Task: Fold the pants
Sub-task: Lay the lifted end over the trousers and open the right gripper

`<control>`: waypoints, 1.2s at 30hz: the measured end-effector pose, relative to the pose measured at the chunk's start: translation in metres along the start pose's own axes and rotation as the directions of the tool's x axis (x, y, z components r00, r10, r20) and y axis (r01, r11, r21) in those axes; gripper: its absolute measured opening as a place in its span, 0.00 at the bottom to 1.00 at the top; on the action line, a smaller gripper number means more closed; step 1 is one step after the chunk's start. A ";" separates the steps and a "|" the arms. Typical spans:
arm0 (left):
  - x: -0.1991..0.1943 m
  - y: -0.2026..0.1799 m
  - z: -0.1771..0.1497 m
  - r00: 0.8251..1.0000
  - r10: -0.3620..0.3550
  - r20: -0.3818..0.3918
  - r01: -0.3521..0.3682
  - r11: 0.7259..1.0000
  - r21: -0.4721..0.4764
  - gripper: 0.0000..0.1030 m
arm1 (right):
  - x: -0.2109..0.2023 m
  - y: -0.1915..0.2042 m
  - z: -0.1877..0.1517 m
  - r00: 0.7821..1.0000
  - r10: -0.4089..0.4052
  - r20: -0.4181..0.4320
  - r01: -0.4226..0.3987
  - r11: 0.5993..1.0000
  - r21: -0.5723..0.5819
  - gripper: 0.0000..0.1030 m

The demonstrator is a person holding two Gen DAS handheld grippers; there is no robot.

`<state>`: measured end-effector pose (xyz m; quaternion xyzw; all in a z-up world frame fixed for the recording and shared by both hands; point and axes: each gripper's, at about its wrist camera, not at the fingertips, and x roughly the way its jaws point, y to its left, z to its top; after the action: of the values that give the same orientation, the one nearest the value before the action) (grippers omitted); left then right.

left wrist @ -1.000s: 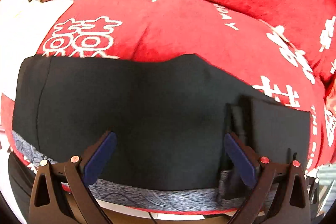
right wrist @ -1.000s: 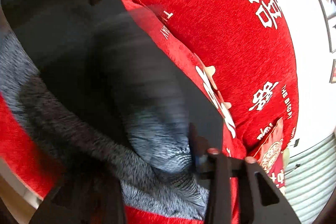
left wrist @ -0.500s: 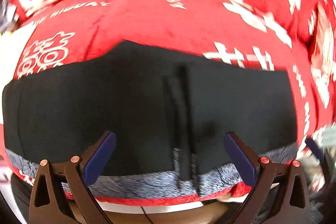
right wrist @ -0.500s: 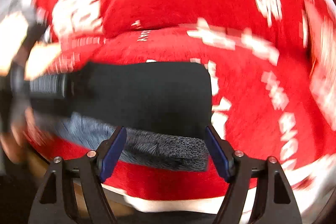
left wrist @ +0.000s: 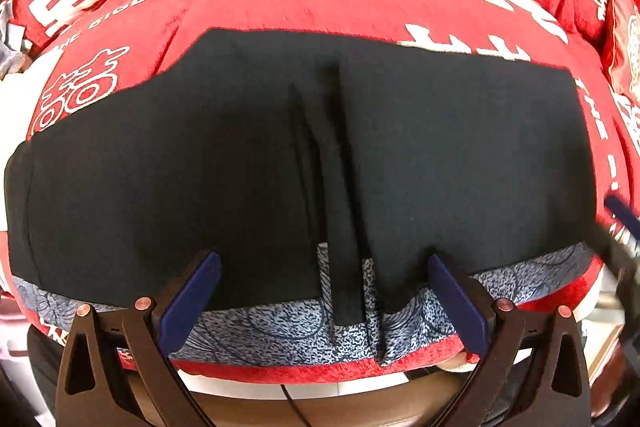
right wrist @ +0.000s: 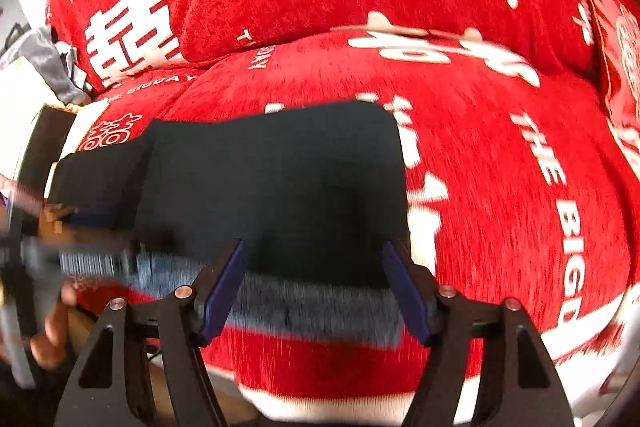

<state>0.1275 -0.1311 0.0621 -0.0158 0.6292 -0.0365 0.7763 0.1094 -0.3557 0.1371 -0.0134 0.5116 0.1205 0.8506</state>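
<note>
Bare cushion (right wrist: pixel 500 155) right of pants (right wrist: pixel 280 187) (unobstructed)

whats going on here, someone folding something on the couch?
A person with a handheld gripper in each hand is folding black pants on a red printed couch cover. The pants lie flat across the seat, with a grey patterned band along the near edge and an overlap ridge down the middle. The left gripper and right gripper both hang at that near edge, jaws open, holding nothing.

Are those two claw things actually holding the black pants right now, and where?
No. The left gripper and right gripper are both open, near the pants' patterned edge.
</note>
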 end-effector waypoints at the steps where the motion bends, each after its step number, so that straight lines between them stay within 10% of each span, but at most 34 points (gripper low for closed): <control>1: -0.001 0.001 -0.001 1.000 -0.004 0.007 0.004 1.000 -0.006 1.00 | 0.006 0.003 0.004 1.000 -0.004 -0.011 0.004 1.000 -0.017 0.72; 15: 0.003 0.011 -0.006 0.999 -0.042 0.011 0.042 0.999 -0.030 1.00 | 0.075 0.039 0.066 0.974 -0.213 -0.074 0.202 0.970 -0.136 0.94; 36: -0.025 0.049 -0.004 0.992 0.045 0.118 -0.037 0.997 -0.067 1.00 | 0.017 0.042 -0.004 0.977 -0.213 -0.011 0.213 0.977 0.005 1.00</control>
<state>0.1205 -0.0805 0.0824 -0.0302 0.5825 0.0009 0.8122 0.1048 -0.3122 0.1249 -0.0660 0.5122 0.0270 0.8559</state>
